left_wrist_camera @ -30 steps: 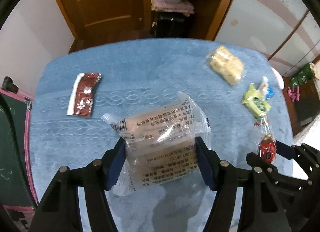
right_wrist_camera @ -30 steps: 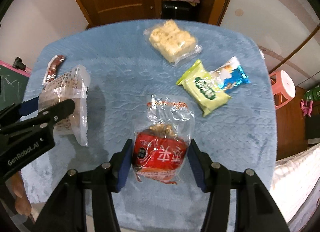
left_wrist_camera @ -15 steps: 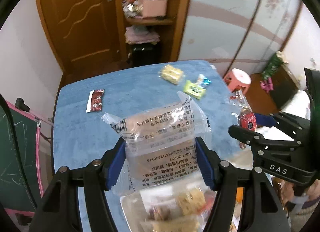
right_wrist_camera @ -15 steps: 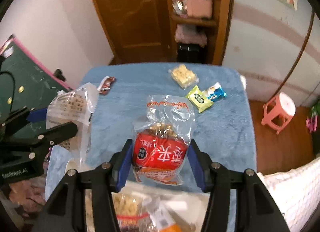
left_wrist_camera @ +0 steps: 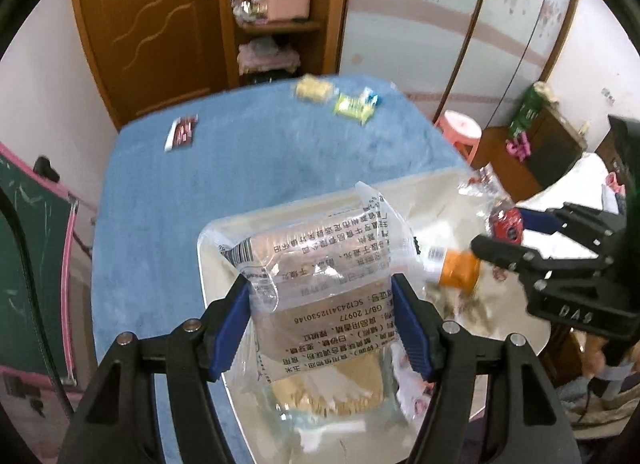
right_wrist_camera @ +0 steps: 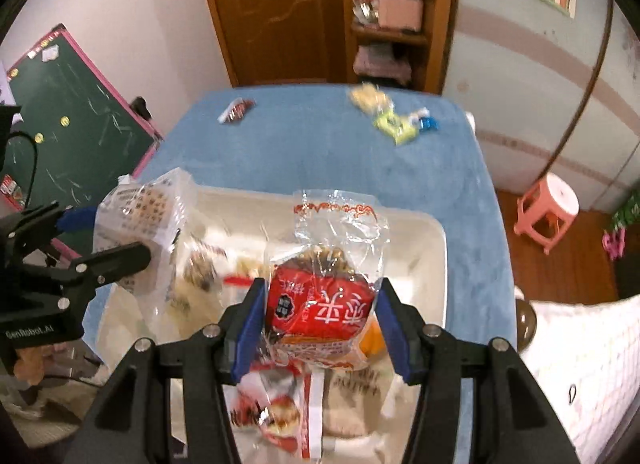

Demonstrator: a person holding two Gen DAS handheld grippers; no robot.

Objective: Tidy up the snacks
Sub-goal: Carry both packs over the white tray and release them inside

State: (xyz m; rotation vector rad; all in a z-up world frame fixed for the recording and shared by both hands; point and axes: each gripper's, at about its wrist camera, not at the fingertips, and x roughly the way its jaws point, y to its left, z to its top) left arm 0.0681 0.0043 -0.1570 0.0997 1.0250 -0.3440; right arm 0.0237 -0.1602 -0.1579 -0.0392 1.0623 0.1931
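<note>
I am holding the left gripper (left_wrist_camera: 322, 322) above the white tray (left_wrist_camera: 208, 264), my landmark for all positions. Its blue pads (left_wrist_camera: 230, 328) are clamping a clear printed packet (left_wrist_camera: 320, 284) by both side edges; the packet is hanging over the tray's left half, off the surface. The jaws have just been opening slightly, yet the packet is staying pinched between them.

I am holding the right gripper (right_wrist_camera: 320, 322) above the same tray (right_wrist_camera: 438, 248), toward its right half. Its pads (right_wrist_camera: 250, 324) are pressing on a red snack bag (right_wrist_camera: 320, 304) with a clear crimped top, which is suspended over the tray interior.

Inside the tray, several wrapped snacks are lying in a blurred pile, among them an orange packet (left_wrist_camera: 458, 268); I cannot identify the others.

Beyond the tray, on the blue cloth (left_wrist_camera: 240, 167) covering the table, four items are lying: a dark red sachet (left_wrist_camera: 182, 131) toward the far left, and a pale yellow pack (right_wrist_camera: 368, 97), a green pack (right_wrist_camera: 394, 125) and a small blue pack (right_wrist_camera: 428, 121) grouped toward the far right. The green and blue packs are touching.

A pink stool (right_wrist_camera: 546, 203) is standing on the floor to the right of the tray, past the table edge. A green chalkboard (right_wrist_camera: 68, 119) is leaning to the left of the tray.
</note>
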